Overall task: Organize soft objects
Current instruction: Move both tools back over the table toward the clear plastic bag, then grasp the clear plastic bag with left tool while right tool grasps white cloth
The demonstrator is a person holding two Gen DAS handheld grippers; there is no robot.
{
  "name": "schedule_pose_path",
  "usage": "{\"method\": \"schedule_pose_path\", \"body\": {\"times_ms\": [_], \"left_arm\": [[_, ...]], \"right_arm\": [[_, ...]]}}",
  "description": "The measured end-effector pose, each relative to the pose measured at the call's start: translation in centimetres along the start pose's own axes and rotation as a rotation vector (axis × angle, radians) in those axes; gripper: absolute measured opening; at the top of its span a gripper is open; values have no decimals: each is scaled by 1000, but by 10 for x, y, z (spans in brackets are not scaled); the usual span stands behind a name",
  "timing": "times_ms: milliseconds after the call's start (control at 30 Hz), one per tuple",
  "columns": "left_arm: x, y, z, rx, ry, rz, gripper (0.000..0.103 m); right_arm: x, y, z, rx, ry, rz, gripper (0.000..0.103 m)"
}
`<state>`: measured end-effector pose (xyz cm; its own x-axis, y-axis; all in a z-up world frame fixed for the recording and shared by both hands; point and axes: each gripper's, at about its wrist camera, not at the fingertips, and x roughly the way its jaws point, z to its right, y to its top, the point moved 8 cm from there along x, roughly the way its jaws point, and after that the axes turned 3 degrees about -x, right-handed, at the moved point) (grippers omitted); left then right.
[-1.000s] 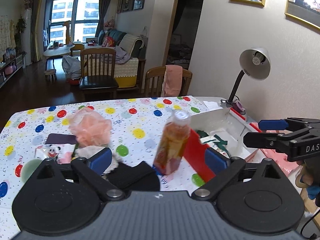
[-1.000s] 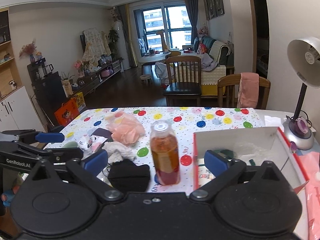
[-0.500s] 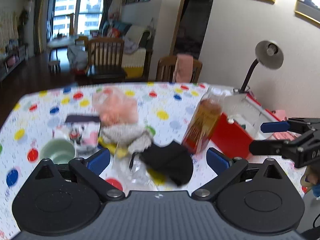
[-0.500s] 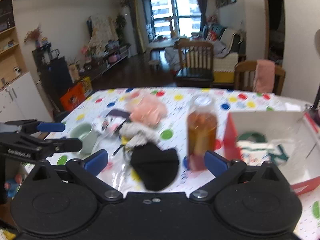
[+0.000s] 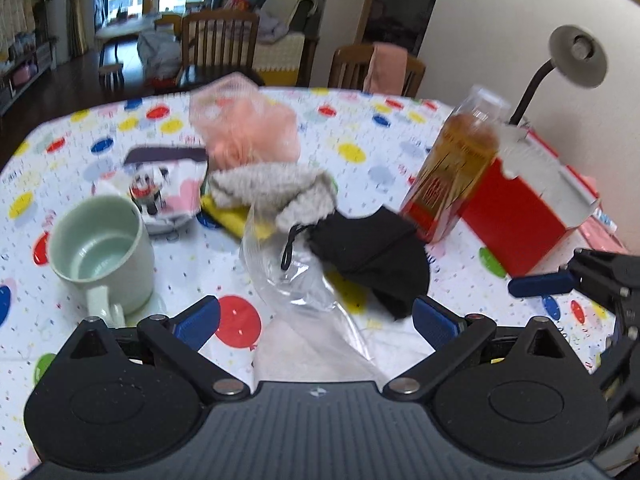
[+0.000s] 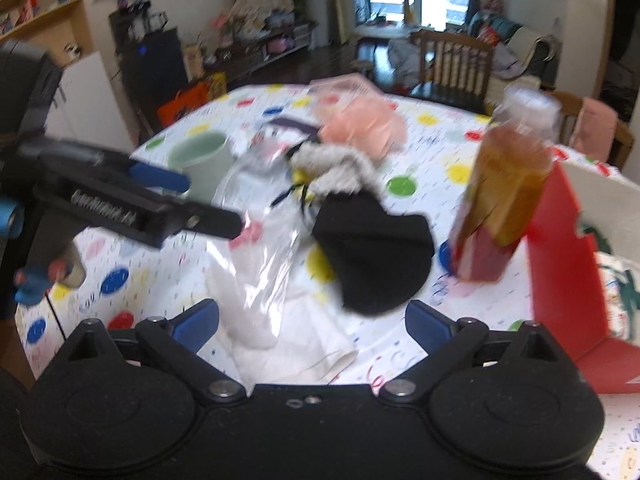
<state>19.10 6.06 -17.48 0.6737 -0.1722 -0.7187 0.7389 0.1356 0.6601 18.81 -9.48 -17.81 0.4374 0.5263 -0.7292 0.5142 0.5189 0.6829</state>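
Both grippers have dropped closer to the tabletop (image 5: 360,128), left gripper (image 5: 316,320) and right gripper (image 6: 312,322) spread wide, empty, over the black cloth (image 5: 372,252) and clear bag (image 6: 260,240).

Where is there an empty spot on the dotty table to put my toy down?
Bare cloth shows left of the green mug, and far back beyond the pink puff. The middle is crowded: grey fuzzy cloth, clear bag, black pouch, bottle and red box.

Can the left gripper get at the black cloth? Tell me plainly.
Probably yes. The left gripper is open, and the black cloth lies just ahead with only a clear plastic bag beside it.
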Motion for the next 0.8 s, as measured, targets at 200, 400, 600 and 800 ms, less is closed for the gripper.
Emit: {"method": "schedule_pose_path", "body": {"times_ms": [200,400,600,800], "left_arm": [[34,-4,-3,-17,8,-93,103],[63,-5,0,2,21,-156,103],[85,-4,-6,11,51,-185,102],[95,2,-14,-5,69,-180,84]], "right_arm": [[32,-13,-7,-68,38,-76,99],[60,-22,-11,-128,59,-136,98],[75,-27,-17,-188,62,-157,98],[85,-30,-19,-217,75,-181,94]]}}
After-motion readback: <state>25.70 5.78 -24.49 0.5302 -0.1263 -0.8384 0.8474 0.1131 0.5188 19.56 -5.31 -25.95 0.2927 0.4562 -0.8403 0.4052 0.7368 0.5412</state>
